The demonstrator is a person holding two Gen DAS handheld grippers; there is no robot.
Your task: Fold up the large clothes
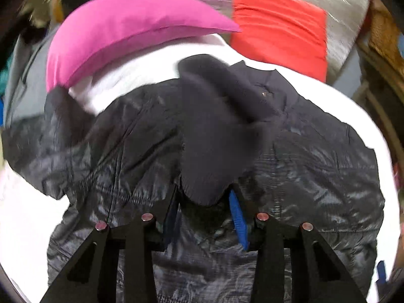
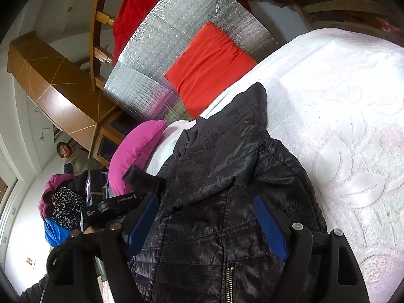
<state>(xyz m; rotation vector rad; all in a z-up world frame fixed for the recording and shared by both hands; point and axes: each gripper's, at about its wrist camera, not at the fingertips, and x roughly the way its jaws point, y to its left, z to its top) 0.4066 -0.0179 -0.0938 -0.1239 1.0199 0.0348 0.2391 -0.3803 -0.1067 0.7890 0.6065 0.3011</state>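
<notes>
A black quilted jacket (image 1: 315, 164) lies spread on the white bed cover (image 1: 25, 214). My left gripper (image 1: 204, 202) is shut on the jacket's dark knit sleeve cuff (image 1: 214, 131), which rises blurred over the jacket body. The right wrist view shows the same jacket (image 2: 227, 164), zip side up, with that cuff (image 2: 141, 176) at its left edge. My right gripper (image 2: 207, 224) stands open low over the jacket's lower part. Its blue pads (image 2: 271, 227) sit wide apart on either side of the fabric, not pressing it.
A pink pillow (image 1: 121, 30) and a red pillow (image 1: 277, 30) lie at the head of the bed against a silver foil sheet (image 2: 156, 50). A person (image 2: 75, 159) stands far left beside a pile of clothes (image 2: 60, 202). White bed cover (image 2: 341, 101) stretches right.
</notes>
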